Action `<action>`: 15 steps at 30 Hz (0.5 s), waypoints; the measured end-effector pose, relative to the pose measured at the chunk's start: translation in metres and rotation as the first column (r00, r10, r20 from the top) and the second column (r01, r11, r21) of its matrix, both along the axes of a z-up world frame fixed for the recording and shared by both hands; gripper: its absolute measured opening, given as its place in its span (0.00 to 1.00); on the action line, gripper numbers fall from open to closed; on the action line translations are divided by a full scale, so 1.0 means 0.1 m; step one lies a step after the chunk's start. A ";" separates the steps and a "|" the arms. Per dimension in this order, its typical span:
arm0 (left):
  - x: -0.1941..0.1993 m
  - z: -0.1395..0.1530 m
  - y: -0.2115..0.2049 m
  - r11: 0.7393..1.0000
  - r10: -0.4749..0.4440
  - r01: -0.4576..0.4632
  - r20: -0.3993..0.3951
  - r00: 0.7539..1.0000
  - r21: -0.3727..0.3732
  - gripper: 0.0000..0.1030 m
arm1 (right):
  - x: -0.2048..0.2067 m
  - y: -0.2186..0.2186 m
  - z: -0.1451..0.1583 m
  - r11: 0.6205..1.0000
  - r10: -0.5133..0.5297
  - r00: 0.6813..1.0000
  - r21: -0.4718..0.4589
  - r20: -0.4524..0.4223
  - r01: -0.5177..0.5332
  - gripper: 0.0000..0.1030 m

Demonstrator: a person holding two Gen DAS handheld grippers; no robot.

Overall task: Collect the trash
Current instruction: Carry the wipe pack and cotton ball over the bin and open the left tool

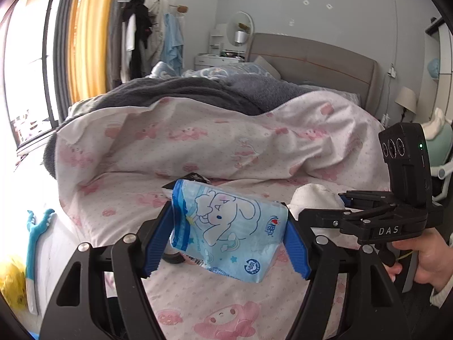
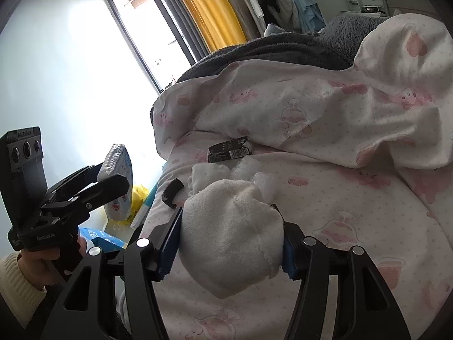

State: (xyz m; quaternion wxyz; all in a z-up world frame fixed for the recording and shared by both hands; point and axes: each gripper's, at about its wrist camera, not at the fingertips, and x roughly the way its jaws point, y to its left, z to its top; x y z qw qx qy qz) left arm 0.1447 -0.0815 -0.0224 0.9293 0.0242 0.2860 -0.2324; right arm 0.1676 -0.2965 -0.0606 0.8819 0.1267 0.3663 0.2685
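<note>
My left gripper is shut on a light blue tissue pack with a cartoon rabbit print, held above the bed; the pack also shows in the right wrist view. My right gripper is shut on a white fluffy cloth wad, which also shows in the left wrist view. On the bed lie a black wrapper, crumpled white tissue, a clear plastic scrap and a small black clip.
The bed has a pink-print sheet, a folded-back pink quilt and a grey blanket. A yellow bag and a blue box lie on the floor by the window. A blue toy hangs at the bedside.
</note>
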 end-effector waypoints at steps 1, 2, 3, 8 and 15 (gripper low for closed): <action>-0.02 0.01 0.03 1.000 0.012 -0.012 0.003 1.000 -0.002 0.72 | 0.00 0.03 0.02 1.000 -0.002 1.000 0.000 0.002 0.002 0.58; -0.04 0.02 0.06 1.000 0.026 -0.026 0.004 1.000 -0.006 0.72 | 0.00 0.05 0.04 1.000 -0.002 1.000 0.000 0.003 0.002 0.58; -0.07 0.02 0.09 0.999 0.042 -0.042 0.003 0.999 -0.012 0.72 | 0.00 0.08 0.06 1.000 0.000 1.000 0.002 0.003 0.000 0.58; -0.18 0.01 0.27 0.994 0.109 -0.109 -0.005 0.994 -0.001 0.72 | 0.01 0.29 0.11 0.999 0.032 0.999 -0.007 0.005 -0.032 0.58; -0.27 -0.07 0.64 0.968 0.251 -0.252 0.011 0.968 0.007 0.73 | -0.04 0.62 0.21 0.995 0.082 0.996 -0.064 0.032 -0.080 0.58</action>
